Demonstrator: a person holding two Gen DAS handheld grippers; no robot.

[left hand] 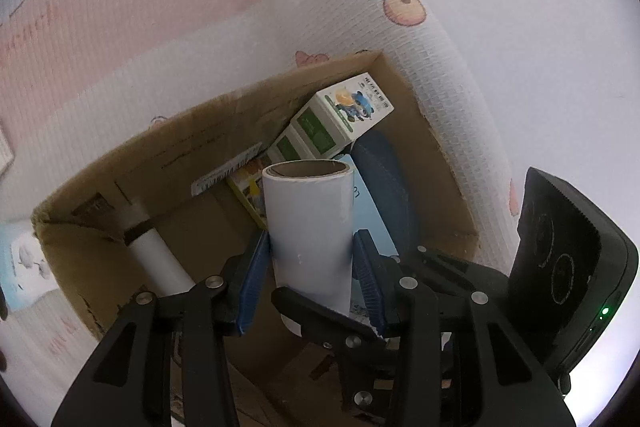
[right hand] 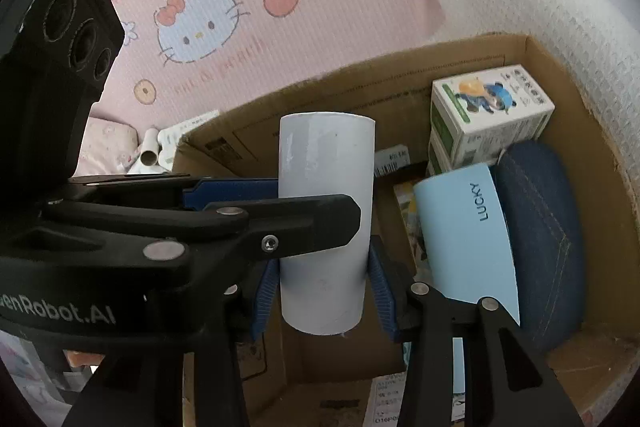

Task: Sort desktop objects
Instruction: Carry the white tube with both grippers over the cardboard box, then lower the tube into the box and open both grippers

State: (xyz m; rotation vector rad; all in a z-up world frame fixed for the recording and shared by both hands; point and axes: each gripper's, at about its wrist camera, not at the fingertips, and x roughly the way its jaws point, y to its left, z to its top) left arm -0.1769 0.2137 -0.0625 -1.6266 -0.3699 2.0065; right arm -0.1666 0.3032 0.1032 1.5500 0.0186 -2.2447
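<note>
Both tongs are clamped on the same white roll, held over an open cardboard box (right hand: 400, 75) that sits against a pink and white cartoon-print blanket (right hand: 304, 39). Far left in the right wrist view, a small cardboard tube (right hand: 150, 149) and some paper packets lie outside the box on the bedding. Next comes the left tongs (right hand: 316, 203), reaching in sideways, its black finger (right hand: 304, 223) laid across the front of the white roll (right hand: 326, 187) and a blue pad just visible behind. The roll stands upright in the middle, and the right tongs (right hand: 324, 283) grip its lower part, blue pads pressed on both sides. In the left wrist view the left tongs (left hand: 310, 263) squeeze the roll (left hand: 308, 223) the same way, its brown cardboard core showing at the top, while a finger of the right tongs (left hand: 320, 319) crosses its lower end. Another white roll (left hand: 160, 259) lies in the box's left corner. To the right of the held roll, inside the box, lie a pale blue case printed LUCKY (right hand: 468, 231), a dark denim case (right hand: 540, 227) beside it, and behind them stacked white and green cartons (right hand: 488, 115) with a cartoon figure on top.
</note>
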